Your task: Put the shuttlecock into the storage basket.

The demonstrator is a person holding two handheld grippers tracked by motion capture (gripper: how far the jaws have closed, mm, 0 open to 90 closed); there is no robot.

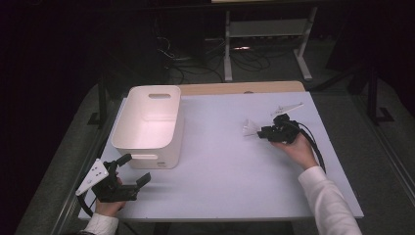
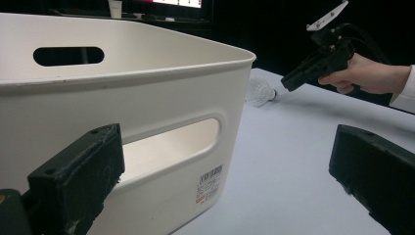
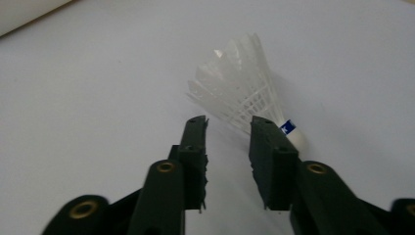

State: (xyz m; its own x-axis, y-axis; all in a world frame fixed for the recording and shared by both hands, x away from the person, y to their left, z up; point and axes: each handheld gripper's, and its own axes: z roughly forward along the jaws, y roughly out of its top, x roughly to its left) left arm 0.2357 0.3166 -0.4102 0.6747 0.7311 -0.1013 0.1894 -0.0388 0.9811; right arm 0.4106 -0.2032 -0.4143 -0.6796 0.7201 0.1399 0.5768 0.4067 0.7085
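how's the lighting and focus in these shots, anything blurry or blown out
High view: table brightly lit, surroundings nearly black, bin interior slightly blown out. Left gripper view: near tongs soft, bin crisp. Right gripper view: shuttlecock feathers a little soft and glary against the pale table.

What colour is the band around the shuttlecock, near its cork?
Blue, on the white shuttlecock; the right gripper view shows it best.

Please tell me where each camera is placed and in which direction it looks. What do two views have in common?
High view: above the near edge, facing forward and down on the table; both hands, both grippers.
Left gripper view: on the left gripper, facing the bin; own jaws.
Right gripper view: on the right gripper, facing the shuttlecock; own jaws.
Shared: the shuttlecock lies in all three.
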